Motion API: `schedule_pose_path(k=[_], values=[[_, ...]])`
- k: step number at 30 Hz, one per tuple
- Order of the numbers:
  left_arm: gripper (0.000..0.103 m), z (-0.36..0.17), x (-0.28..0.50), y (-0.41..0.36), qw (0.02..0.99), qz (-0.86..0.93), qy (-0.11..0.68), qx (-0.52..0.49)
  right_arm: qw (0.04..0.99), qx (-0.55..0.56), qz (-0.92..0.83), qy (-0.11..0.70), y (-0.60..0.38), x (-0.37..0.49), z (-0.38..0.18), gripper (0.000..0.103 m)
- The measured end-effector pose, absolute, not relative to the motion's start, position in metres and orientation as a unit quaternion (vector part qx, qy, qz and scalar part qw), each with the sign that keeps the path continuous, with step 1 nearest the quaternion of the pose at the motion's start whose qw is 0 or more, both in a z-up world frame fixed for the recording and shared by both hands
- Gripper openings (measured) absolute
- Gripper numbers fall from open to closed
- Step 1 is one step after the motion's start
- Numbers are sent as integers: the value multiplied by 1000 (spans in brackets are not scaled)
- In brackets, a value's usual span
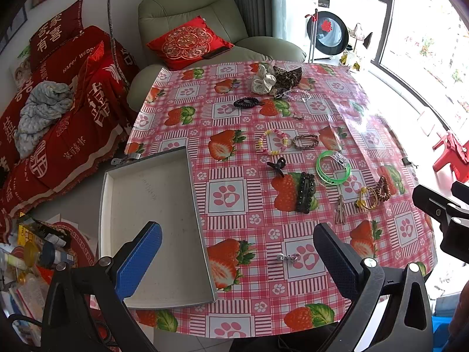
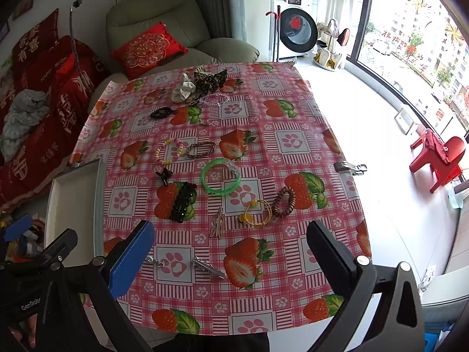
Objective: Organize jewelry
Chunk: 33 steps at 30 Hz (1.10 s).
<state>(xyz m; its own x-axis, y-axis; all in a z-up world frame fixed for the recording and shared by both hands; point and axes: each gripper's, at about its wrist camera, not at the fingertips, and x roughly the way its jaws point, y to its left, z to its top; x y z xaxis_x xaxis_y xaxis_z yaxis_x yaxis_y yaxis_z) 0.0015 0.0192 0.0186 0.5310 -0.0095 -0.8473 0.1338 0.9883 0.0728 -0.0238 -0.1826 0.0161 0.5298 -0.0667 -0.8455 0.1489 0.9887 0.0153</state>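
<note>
One white tray (image 1: 152, 205), one green bangle (image 2: 220, 177), two scrunchies (image 2: 199, 85); left gripper (image 1: 237, 259), right gripper (image 2: 231, 259), jaws apart, empty

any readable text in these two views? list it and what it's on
"GenRobo", cut off by the frame edge: on the left gripper body, right wrist view.
"HAPPY WEDD", partly hidden: on the red sofa cover.
Large Chinese characters on the red pillow: I cannot read them reliably.
Washing machine panel, green bracelet print, window decals: too small.
</note>
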Motion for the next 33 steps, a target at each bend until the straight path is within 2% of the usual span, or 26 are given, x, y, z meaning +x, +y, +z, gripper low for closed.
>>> schedule_pose_path(k=[33], values=[[103,12,2,16,869,-46,487,69,873,45,-61,483,-184,-25,14,103]])
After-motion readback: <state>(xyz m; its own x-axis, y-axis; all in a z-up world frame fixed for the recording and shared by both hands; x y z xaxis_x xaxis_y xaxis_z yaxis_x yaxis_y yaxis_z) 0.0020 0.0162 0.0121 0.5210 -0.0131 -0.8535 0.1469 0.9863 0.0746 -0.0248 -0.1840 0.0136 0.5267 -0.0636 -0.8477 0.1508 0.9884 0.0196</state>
